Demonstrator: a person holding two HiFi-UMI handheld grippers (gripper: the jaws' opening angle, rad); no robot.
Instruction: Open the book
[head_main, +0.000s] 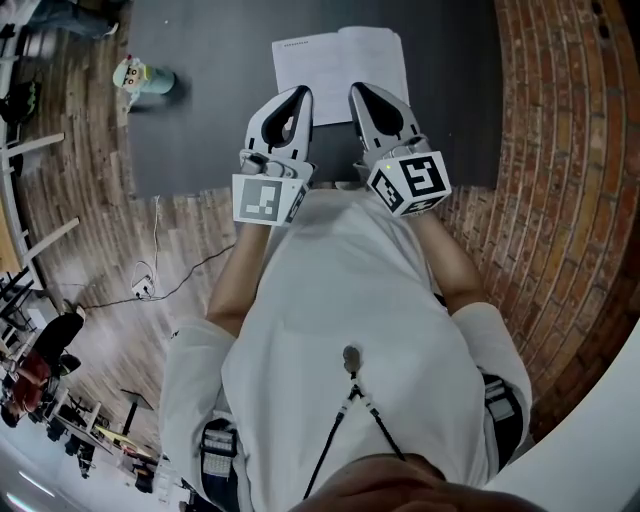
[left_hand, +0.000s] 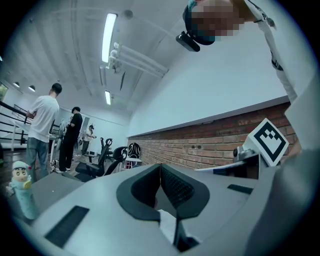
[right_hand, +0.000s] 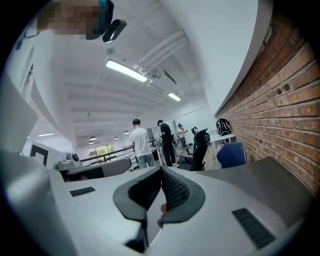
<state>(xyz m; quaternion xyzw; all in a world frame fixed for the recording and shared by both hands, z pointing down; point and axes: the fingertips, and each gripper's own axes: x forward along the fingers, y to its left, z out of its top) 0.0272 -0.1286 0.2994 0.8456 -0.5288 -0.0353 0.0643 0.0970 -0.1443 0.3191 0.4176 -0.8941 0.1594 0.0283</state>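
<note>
One book (head_main: 340, 62), one toy figure (head_main: 133, 75), two tongs: left tongs (head_main: 301, 94), right tongs (head_main: 357, 91)

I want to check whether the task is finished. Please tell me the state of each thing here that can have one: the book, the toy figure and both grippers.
book: open, lying flat, pages up.
toy figure: standing upright, apart from both grippers.
left gripper: shut, holding nothing.
right gripper: shut, holding nothing.
</note>
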